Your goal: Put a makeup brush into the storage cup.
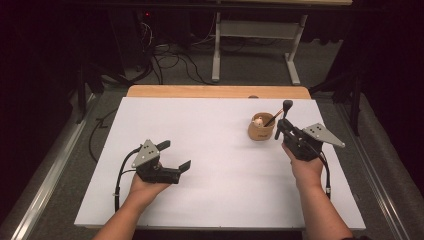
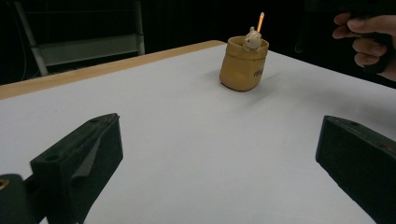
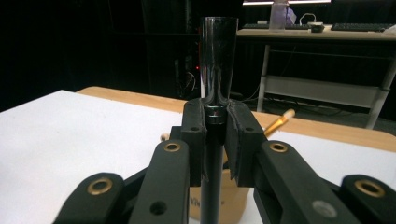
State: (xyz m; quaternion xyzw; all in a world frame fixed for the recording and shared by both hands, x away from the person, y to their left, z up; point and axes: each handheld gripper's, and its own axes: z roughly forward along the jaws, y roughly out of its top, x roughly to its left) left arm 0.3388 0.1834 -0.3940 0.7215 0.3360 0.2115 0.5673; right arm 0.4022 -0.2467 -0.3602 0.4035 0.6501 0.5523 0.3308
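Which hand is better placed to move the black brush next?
Right. The right gripper is already shut on the black brush just beside the tan cup. The left gripper is open, well away from them.

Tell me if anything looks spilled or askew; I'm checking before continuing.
Nothing stands out. The cup stands upright on the white table, an orange stick leaning inside. The right tongs grip a black brush upright.

Your white table sheet point(image 1: 200, 150) is evenly and brightly lit from above; the surroundings drop to near black. Shadows are soft and faint, one beside the tan cup point(image 2: 243, 65). A pale glare streak runs down the black brush handle point(image 3: 217, 60). In your left gripper view the near jaws blur slightly.
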